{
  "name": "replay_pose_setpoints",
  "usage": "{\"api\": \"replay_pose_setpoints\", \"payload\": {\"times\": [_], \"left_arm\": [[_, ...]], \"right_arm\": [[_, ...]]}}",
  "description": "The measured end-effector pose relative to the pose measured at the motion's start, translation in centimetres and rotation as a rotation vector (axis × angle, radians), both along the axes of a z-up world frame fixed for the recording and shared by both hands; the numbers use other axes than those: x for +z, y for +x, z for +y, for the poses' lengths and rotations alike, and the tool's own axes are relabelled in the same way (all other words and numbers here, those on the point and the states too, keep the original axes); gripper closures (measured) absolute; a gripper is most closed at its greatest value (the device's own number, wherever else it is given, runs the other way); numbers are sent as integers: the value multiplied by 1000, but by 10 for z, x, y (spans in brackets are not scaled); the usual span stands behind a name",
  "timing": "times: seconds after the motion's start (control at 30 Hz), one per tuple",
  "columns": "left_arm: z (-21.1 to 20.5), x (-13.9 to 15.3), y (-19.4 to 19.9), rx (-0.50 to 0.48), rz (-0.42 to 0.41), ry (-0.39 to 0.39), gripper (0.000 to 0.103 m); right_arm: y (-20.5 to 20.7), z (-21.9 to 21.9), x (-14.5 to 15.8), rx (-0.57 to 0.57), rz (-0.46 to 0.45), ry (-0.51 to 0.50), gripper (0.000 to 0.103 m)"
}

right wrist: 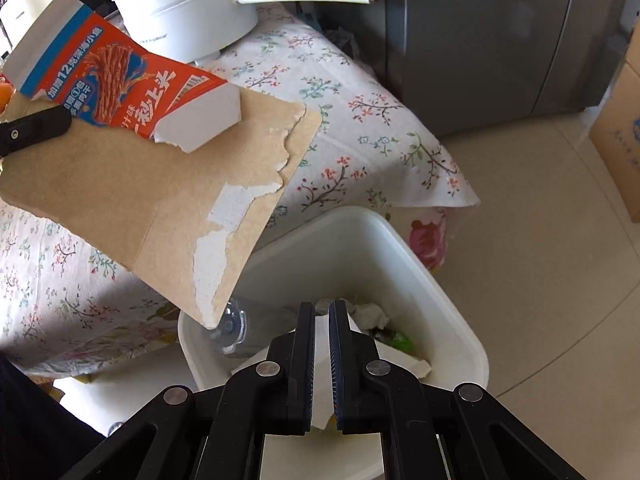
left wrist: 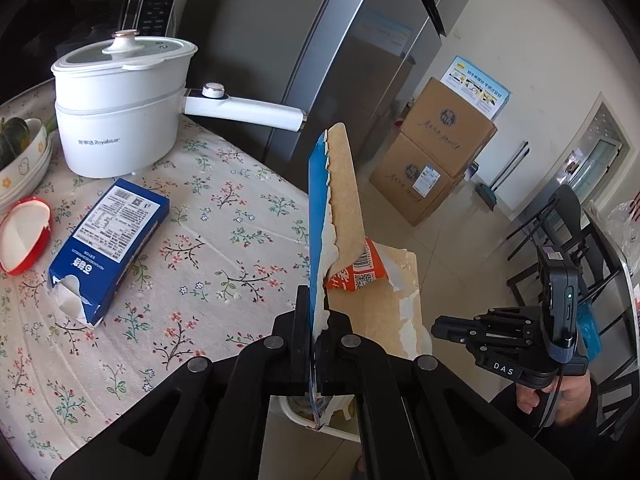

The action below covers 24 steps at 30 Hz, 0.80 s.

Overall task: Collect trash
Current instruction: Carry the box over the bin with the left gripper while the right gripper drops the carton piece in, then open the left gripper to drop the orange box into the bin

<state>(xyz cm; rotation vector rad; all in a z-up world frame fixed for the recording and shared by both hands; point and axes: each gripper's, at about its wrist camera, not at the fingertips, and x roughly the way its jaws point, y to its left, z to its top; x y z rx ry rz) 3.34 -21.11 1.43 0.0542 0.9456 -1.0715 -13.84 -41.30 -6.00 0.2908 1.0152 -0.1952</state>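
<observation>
My left gripper (left wrist: 318,312) is shut on a torn, flattened cardboard box (left wrist: 340,208), blue and orange outside, brown inside. It holds the box upright beyond the table edge, above a white trash bin (left wrist: 340,430). In the right wrist view the same box (right wrist: 160,184) hangs over the bin (right wrist: 400,248), which holds a clear bottle (right wrist: 240,328) and crumpled paper (right wrist: 372,314). My right gripper (right wrist: 321,312) hovers over the bin with its jaws a narrow gap apart and nothing between them. It also shows in the left wrist view (left wrist: 444,326).
A floral-clothed table (left wrist: 200,240) carries a torn blue box (left wrist: 112,240), a white electric pot (left wrist: 124,108), stacked bowls (left wrist: 24,168) and a red-rimmed lid (left wrist: 26,240). A grey fridge (left wrist: 320,60), cardboard cartons (left wrist: 436,160) and black chairs (left wrist: 568,240) stand around.
</observation>
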Motion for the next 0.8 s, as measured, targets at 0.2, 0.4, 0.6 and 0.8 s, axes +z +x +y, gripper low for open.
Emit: {"api": "replay_pose_setpoints", "payload": {"times": [0.2,0.4,0.6,0.8], "left_arm": [[-17,-14,-21,-93,-12,66,103],[-48,-41,-60,-209,-51,162,103],[-94,-88,-109,-329,-122,297,102],[-119,-114,-126,-419,-120,332,94]], "right_arm": [[-1,-18,7,-116,-24,-5,86],[-17,-47,28,-295,-100,-44,72],[-20,-55,29,-317,-131,2,72],[-19,-58,25,-298,-134,24,69]]}}
